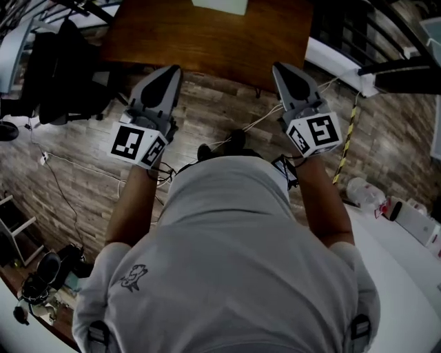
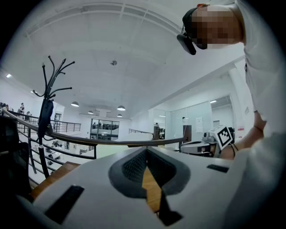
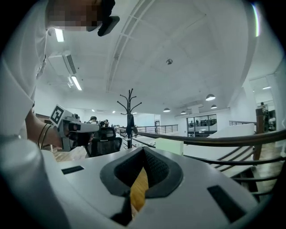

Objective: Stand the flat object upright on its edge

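Though largely cut off, a pale flat object (image 1: 219, 5) lies on the table's (image 1: 207, 41) far side; short of the table, left gripper (image 1: 171, 71) and right gripper (image 1: 281, 69), jaws together, empty.

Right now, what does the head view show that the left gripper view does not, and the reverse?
Only the head view: the wood-pattern plank floor and the yellow-and-black striped pole. Only the left gripper view: the white ceiling with round lamps, and the black camera on the person's head. Both: the brown wooden table, the person's pale shirt, the shut left gripper and the right gripper.
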`<action>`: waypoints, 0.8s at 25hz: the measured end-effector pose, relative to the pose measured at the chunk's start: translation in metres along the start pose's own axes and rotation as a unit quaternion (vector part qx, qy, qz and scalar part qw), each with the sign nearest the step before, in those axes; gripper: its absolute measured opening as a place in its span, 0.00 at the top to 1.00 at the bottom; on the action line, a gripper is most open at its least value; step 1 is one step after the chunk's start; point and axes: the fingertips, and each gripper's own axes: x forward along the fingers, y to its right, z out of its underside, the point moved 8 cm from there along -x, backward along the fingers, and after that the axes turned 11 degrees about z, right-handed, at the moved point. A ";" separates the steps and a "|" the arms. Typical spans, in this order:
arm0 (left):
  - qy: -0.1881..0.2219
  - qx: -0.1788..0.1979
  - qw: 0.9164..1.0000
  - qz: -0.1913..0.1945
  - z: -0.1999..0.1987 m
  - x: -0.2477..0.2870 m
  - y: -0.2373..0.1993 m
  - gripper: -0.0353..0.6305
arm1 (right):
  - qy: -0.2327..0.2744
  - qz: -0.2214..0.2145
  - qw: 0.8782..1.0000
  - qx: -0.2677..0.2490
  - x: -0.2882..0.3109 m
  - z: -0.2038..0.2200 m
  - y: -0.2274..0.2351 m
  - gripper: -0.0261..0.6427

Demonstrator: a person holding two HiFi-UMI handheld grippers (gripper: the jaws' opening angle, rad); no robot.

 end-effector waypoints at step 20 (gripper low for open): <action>0.026 -0.022 0.997 0.072 0.014 -0.155 0.045 0.93 | -0.017 0.061 0.998 0.012 -0.111 0.003 -0.150 0.91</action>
